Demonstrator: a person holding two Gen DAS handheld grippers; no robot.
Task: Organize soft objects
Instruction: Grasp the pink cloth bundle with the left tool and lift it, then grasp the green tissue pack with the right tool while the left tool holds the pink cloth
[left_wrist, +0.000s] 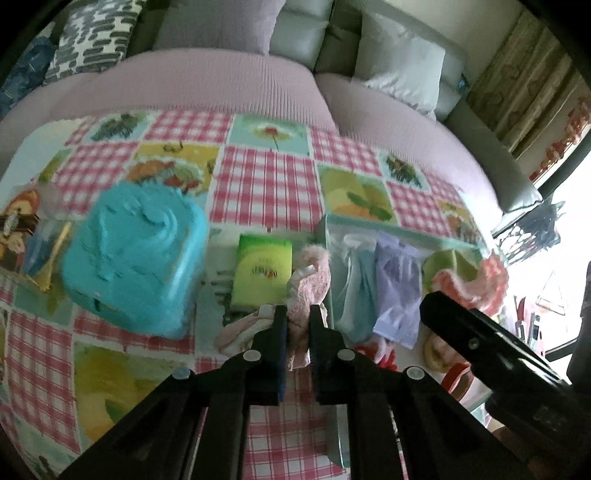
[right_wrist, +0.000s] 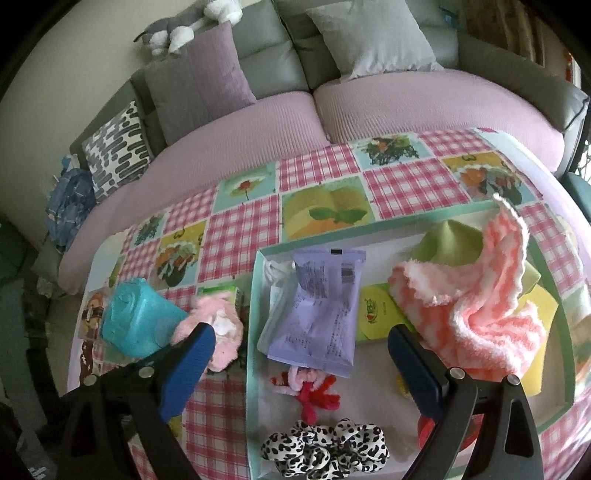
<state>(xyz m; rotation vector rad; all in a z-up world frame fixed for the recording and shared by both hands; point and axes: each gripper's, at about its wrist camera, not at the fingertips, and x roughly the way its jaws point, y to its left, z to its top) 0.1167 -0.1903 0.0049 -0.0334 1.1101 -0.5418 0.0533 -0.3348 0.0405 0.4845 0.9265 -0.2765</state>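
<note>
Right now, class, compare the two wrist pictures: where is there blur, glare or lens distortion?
Left wrist view: motion blur smears the turquoise plastic tub and checked patchwork cloth; daylight blows out the right edge; the left gripper, shut on the pale pink fluffy cloth, looks sharper. Right wrist view: crisper overall, the purple foil packet shows print; fisheye bends the sofa and cloth edges.

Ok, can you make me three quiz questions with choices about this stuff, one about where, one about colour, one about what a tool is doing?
1. Where is the leopard-print scrunchie?
A in the tray
B on the sofa
C on the teal box

2. What colour is the fluffy striped sock?
A blue
B pink and white
C black

3. What is the left tool doing?
A wide open
B pinching pink cloth
C holding a pillow

Answers: A, it lies inside the tray's green rim; B, its stripes show; B, cloth is squeezed between its fingers.
</note>
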